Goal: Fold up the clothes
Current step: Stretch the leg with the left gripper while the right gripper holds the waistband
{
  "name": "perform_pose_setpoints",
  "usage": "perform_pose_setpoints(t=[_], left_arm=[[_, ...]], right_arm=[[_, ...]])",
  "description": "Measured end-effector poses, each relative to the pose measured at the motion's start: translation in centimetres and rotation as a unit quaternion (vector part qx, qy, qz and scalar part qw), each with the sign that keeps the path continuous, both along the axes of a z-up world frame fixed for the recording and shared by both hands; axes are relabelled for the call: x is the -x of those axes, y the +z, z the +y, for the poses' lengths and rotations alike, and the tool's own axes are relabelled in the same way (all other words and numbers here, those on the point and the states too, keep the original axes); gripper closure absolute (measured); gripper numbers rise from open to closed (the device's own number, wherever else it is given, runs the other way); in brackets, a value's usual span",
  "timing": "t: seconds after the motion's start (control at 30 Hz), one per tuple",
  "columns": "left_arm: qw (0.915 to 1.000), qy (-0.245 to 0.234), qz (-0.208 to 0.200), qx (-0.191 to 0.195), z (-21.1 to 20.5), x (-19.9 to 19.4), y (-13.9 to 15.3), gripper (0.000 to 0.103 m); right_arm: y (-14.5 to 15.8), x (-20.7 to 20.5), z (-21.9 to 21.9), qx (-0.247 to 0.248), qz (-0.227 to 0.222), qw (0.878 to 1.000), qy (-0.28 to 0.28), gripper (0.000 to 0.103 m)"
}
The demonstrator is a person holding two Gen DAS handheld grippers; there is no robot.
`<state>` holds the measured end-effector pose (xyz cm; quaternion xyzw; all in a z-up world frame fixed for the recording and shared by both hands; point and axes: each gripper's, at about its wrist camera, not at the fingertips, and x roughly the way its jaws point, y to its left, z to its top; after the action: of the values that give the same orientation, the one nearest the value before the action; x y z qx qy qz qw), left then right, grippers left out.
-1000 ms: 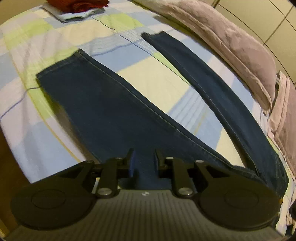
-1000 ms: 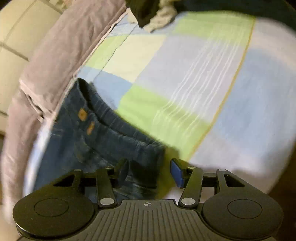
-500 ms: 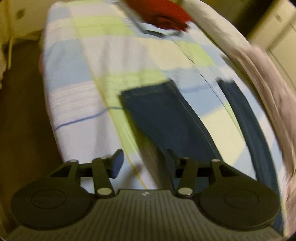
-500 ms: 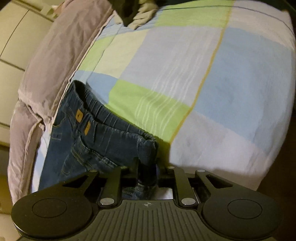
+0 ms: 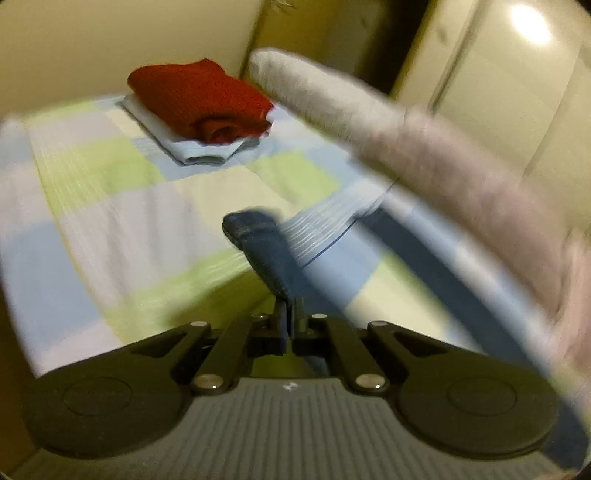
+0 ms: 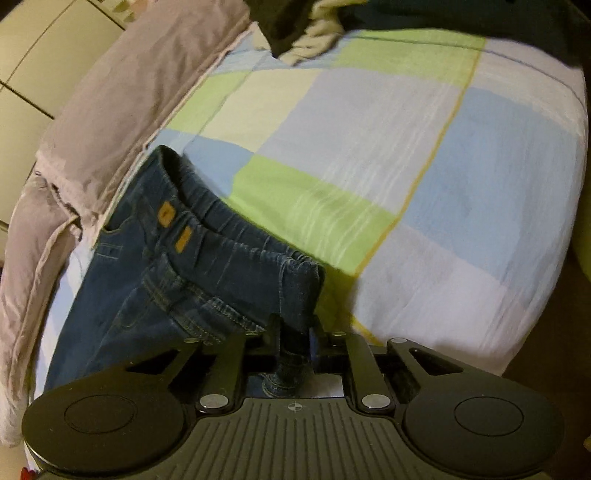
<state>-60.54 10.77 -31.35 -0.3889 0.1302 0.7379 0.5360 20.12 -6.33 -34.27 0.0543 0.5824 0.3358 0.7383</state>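
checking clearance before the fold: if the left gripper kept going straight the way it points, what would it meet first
The left gripper is shut on a jeans leg; beyond that, probably the checked bedsheet, well short of the folded red garment. Blur makes depth unclear.

A bed (image 6: 498, 177) is seen covered by a checked sheet (image 5: 122, 206) in pale blue, lime green, cream and white. A long mauve-grey bolster pillow (image 5: 369, 122) is laid along one side of the bed, next to cream wardrobe doors (image 5: 509, 92), on which a bright light glare (image 5: 532, 18) is reflected. A plain yellowish wall (image 5: 92, 40) is seen beyond the bed's end. Dark brown floor (image 6: 569, 339) is glimpsed beside the mattress.
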Motion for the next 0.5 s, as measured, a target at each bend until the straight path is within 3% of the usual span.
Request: perform_pose_setpoints(t=[0.07, 0.1, 0.17, 0.23, 0.27, 0.33, 0.4, 0.5], left_arm=[[0.9953, -0.001, 0.019, 0.095, 0.8, 0.6, -3.8, 0.097], [0.9921, 0.001, 0.036, 0.12, 0.9, 0.4, -4.6, 0.095], [0.9891, 0.015, 0.081, 0.122, 0.4, -0.9, -3.7, 0.093], [0.9839, 0.028, 0.126, 0.124, -0.1, -2.2, -2.9, 0.085], [0.9807, 0.042, 0.143, 0.127, -0.4, -2.8, -2.3, 0.085], [0.9768, 0.063, 0.154, 0.135, -1.1, -4.1, -1.1, 0.086], [0.9821, 0.011, 0.139, 0.127, -0.7, -7.4, -0.5, 0.086], [0.9844, -0.067, 0.116, 0.114, -0.1, -12.3, 0.4, 0.086]], right_arm=[[-0.4, 0.3, -0.3, 0.004, 0.006, 1.0, 0.005, 0.091], [-0.7, 0.4, -0.3, 0.009, 0.003, 1.0, 0.009, 0.091], [-0.8, 0.3, -0.1, 0.017, -0.001, 1.0, 0.018, 0.089], [0.0, 0.2, 0.4, 0.038, -0.005, 0.998, 0.044, 0.073], [0.6, 0.3, 0.5, 0.052, -0.021, 0.997, 0.057, 0.059], [2.0, 0.6, 0.7, 0.08, -0.061, 0.992, 0.081, 0.058], [4.1, 1.3, 1.1, 0.103, -0.133, 0.982, 0.091, 0.058], [6.4, 2.8, 3.4, 0.091, -0.244, 0.957, 0.129, 0.058]])
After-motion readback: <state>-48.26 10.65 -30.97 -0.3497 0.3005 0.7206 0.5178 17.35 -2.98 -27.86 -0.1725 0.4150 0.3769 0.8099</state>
